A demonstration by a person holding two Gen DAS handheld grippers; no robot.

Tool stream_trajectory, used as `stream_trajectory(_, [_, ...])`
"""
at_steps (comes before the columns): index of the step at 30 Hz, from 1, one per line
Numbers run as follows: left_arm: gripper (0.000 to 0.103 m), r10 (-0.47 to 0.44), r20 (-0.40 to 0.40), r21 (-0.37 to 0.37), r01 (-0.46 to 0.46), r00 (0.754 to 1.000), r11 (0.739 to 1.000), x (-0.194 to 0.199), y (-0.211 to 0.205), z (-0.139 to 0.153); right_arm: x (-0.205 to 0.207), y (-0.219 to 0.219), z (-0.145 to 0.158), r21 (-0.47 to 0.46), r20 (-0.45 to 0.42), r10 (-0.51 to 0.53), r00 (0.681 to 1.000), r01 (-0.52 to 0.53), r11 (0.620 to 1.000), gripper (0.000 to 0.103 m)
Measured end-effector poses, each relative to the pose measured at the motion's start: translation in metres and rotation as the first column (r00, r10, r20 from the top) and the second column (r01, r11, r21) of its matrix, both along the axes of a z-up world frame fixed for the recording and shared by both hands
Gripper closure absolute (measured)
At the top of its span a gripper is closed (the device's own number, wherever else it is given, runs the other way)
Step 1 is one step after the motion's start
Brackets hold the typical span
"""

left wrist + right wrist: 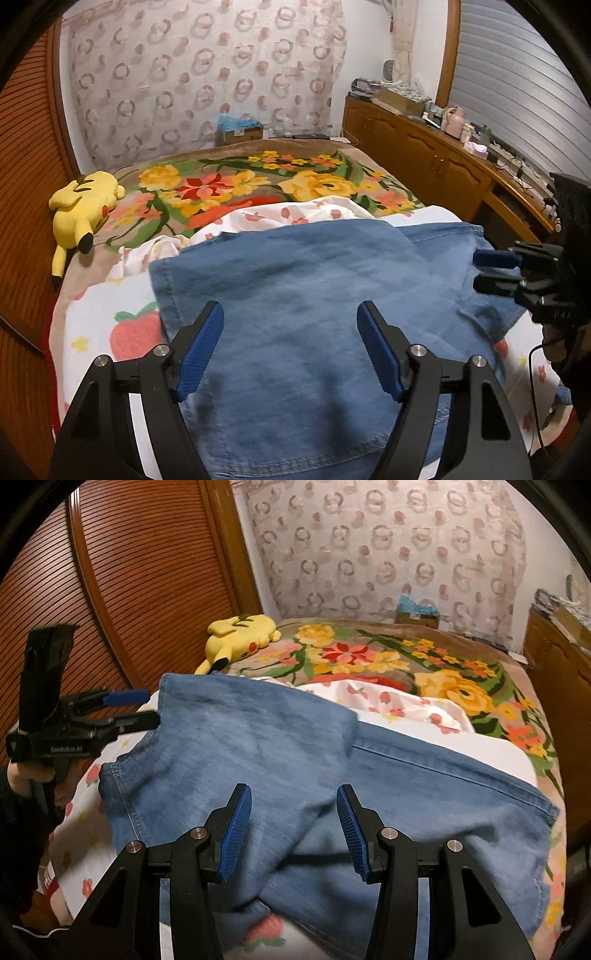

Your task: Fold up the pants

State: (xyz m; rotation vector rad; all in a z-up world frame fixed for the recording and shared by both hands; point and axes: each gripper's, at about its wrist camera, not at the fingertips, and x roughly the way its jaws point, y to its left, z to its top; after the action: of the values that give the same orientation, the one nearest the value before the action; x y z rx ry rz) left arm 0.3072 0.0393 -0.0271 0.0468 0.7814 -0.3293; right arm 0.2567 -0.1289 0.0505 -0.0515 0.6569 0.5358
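Observation:
The blue denim pants [295, 295] lie on the bed, with a leg part folded over on top; they also show in the right wrist view [277, 757]. My left gripper [290, 347] is open and empty, hovering just above the denim. My right gripper [293, 830] is open and empty above the pants too. The right gripper appears at the right edge of the left wrist view [495, 271], beside the pants' right edge. The left gripper appears at the left of the right wrist view [144, 709], by the folded layer's left corner, jaws apart.
A white strawberry-print sheet [110, 332] lies under the pants on a floral blanket [240, 181]. A yellow plush toy [81, 206] lies at the bed's left edge by a wooden louvred door [129, 572]. A cluttered wooden cabinet [424, 147] stands on the right.

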Motion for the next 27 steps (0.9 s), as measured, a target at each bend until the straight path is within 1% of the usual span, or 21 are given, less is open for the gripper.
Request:
stream_trajectory(6, [0.028,-0.021,-0.006,-0.018,0.021,1.0,1.0,-0.014,-0.015,-0.003,-0.025,-0.029,-0.004,0.002,0.012,-0.098,0.995,0.098,0.995,0.053])
stream_trajectory(12, [0.028,-0.073,-0.014,-0.02,0.073,0.997,0.997,-0.032,-0.043,-0.006,-0.057,-0.06,-0.009,-0.004,0.011,-0.203,0.979,0.203,0.979,0.053])
stream_trajectory(16, [0.028,-0.105,-0.024,-0.028,0.104,0.994,0.994,-0.041,-0.058,-0.009,-0.076,-0.08,-0.018,-0.029,-0.001,-0.273,0.962,0.273,0.962,0.053])
stream_trajectory(19, [0.028,-0.119,-0.034,-0.023,0.118,0.992,0.993,-0.045,-0.066,-0.014,-0.085,-0.091,-0.03,-0.047,-0.033,-0.317,0.948,0.315,0.948,0.053])
stream_trajectory(27, [0.028,-0.117,-0.085,-0.005,0.117,0.989,0.993,-0.045,-0.072,-0.032,-0.086,-0.112,-0.051,-0.094,-0.09,-0.42,0.903,0.412,0.906,0.053])
